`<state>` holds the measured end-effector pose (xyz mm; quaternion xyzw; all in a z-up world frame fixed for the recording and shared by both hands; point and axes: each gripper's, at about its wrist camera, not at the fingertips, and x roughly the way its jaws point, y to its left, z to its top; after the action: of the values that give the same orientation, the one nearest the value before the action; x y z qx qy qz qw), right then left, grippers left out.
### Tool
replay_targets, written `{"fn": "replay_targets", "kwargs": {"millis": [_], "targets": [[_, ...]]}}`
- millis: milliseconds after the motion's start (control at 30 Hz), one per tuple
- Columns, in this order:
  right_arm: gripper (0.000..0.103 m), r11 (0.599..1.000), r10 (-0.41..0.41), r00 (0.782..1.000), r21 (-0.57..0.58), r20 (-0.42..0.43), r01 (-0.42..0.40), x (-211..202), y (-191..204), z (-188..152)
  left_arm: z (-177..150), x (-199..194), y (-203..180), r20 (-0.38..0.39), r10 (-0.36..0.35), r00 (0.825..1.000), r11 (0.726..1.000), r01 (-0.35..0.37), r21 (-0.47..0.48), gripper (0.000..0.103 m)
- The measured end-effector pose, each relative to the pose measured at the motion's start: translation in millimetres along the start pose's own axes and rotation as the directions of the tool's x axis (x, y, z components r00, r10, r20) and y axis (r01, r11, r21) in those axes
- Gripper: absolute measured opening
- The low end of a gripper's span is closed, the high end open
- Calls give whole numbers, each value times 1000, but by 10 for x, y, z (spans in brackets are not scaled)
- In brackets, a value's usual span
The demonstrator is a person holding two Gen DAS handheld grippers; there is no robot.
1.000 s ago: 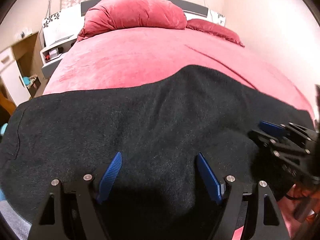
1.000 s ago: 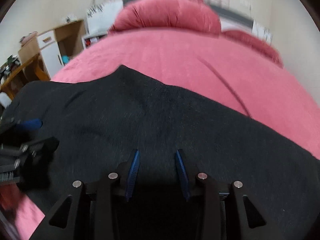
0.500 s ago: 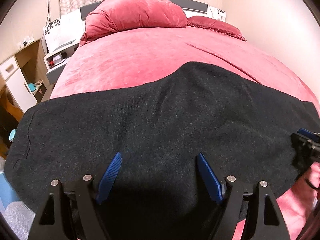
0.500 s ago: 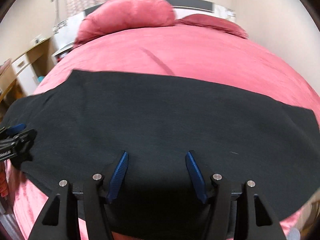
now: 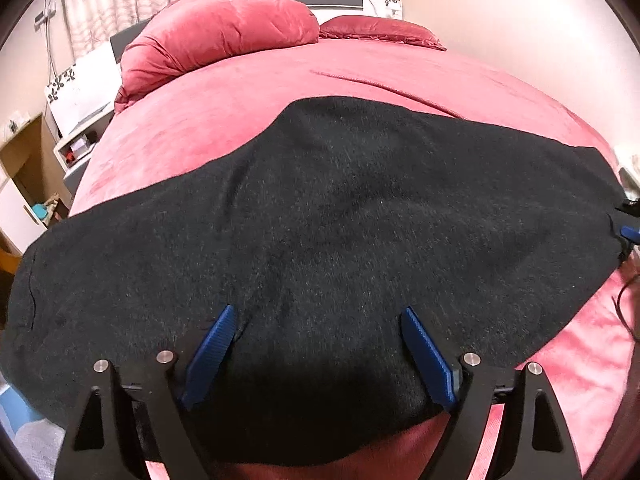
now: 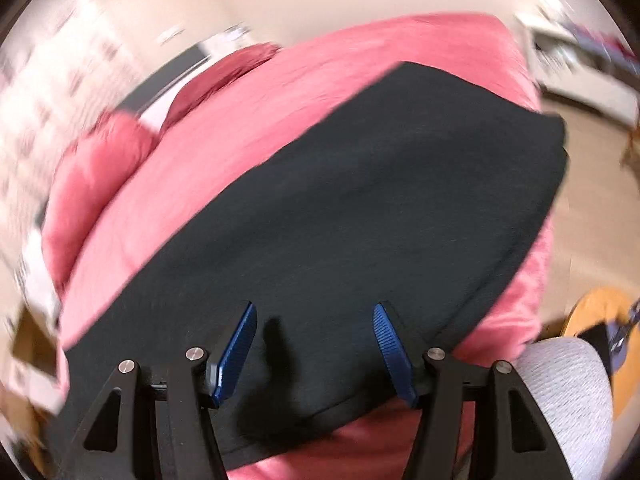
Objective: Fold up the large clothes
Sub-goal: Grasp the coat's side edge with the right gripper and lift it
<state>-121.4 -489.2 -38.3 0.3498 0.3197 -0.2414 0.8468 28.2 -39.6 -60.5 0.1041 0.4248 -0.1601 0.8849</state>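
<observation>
Both tongs were empty. Left view: left tongs (image 5: 316, 344) gaped wide over the black garment (image 5: 340, 216) lying flat on the pink bed (image 5: 240, 104). Right view, blurry: right tongs (image 6: 314, 340) had opened up from half a second earlier and swung sideways, probably toward the next fold.

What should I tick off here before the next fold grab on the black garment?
1. Left gripper open: ok, blue fingers spread wide above the garment.
2. Right gripper open: ok, jaws apart, nothing between them.
3. Garment spread flat on the bed: ok in the left view, only faint ripples.
4. Near edge reachable: ok, the hem lies just under both grippers.
5. Right view sharp enough to aim: not ok, it is motion-blurred.
6. Garment's right end fully on the bed: cannot tell, in the right view it seems to reach the bed's edge.
</observation>
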Motion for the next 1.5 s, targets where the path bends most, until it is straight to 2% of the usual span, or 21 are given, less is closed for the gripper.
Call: {"fn": "replay_targets", "kwargs": {"millis": [133, 233, 300, 400, 467, 633, 700, 733, 767, 800, 867, 900, 967, 1033, 1133, 1200, 1233, 1300, 1367, 1400, 1500], "targets": [[62, 987, -19, 996, 160, 82, 6, -161, -494, 250, -32, 2, -26, -12, 6, 1000, 1000, -5, 12, 88], [61, 953, -35, 995, 303, 97, 4, -139, -906, 454, -37, 24, -75, -21, 17, 1000, 999, -17, 30, 92], [61, 942, -52, 992, 336, 114, 11, -208, -1102, 501, -35, 42, -113, -25, 24, 999, 999, -24, 37, 94], [63, 921, -172, 978, 372, 114, 119, -255, -1373, 616, -16, 69, -146, -30, 26, 999, 999, -25, 39, 97], [63, 910, -96, 986, 413, 140, 30, -210, -1535, 691, -4, 90, -161, -31, 22, 999, 999, -21, 37, 98], [61, 885, 2, 991, 461, 137, -65, -166, -1946, 865, 79, 76, -67, 4, -30, 1000, 999, 30, -13, 99], [47, 878, 28, 991, 472, 131, -87, -52, -1984, 948, 103, 1, -29, 41, -80, 996, 996, 82, -39, 99], [31, 872, 34, 993, 482, 113, -85, 10, -2012, 985, 114, -30, -25, 56, -105, 993, 993, 107, -46, 99], [23, 877, 15, 996, 477, 86, -54, 9, -1995, 1016, 120, -53, -25, 66, -119, 991, 991, 122, -46, 99], [22, 883, 2, 997, 469, 72, -36, 30, -1965, 1048, 130, -75, -29, 74, -129, 989, 990, 133, -42, 99], [11, 904, -1, 998, 428, 57, -24, -9, -1907, 1126, 151, -117, -36, 93, -140, 986, 989, 143, -28, 99], [10, 915, -8, 998, 403, 60, -17, -77, -1870, 1153, 145, -165, -59, 108, -147, 983, 988, 150, -20, 99], [9, 918, 6, 993, 394, 119, -52, -289, -1836, 1212, 160, -222, -76, 136, -156, 978, 987, 159, -10, 99], [9, 911, 5, 987, 407, 159, -71, -434, -1857, 1224, 162, -189, -107, 118, -156, 981, 987, 159, -14, 99], [9, 910, -9, 995, 413, 98, -32, -249, -1978, 1162, 139, 18, -101, 17, -123, 992, 992, 123, -33, 98], [10, 865, 12, 998, 500, 59, -40, -38, -2187, 1027, 143, 62, -77, -4, -122, 993, 992, 121, -44, 97], [13, 838, 35, 997, 542, 64, -64, 44, -2289, 945, 153, 39, -75, 1, -133, 991, 990, 133, -46, 97], [19, 824, 32, 995, 561, 97, -81, 37, -2336, 890, 154, 13, -61, -4, -182, 983, 982, 181, -53, 97], [43, 840, -2, 995, 539, 101, -53, -27, -2306, 889, 131, 12, -96, -25, -249, 968, 967, 248, -58, 97], [47, 835, -18, 994, 549, 109, -45, -66, -2319, 876, 134, 21, -126, -33, -241, 970, 970, 240, -41, 97], [56, 764, -12, 987, 638, 161, -94, -155, -2472, 775, 138, 40, -219, -46, -231, 972, 973, 231, -6, 97]]}}
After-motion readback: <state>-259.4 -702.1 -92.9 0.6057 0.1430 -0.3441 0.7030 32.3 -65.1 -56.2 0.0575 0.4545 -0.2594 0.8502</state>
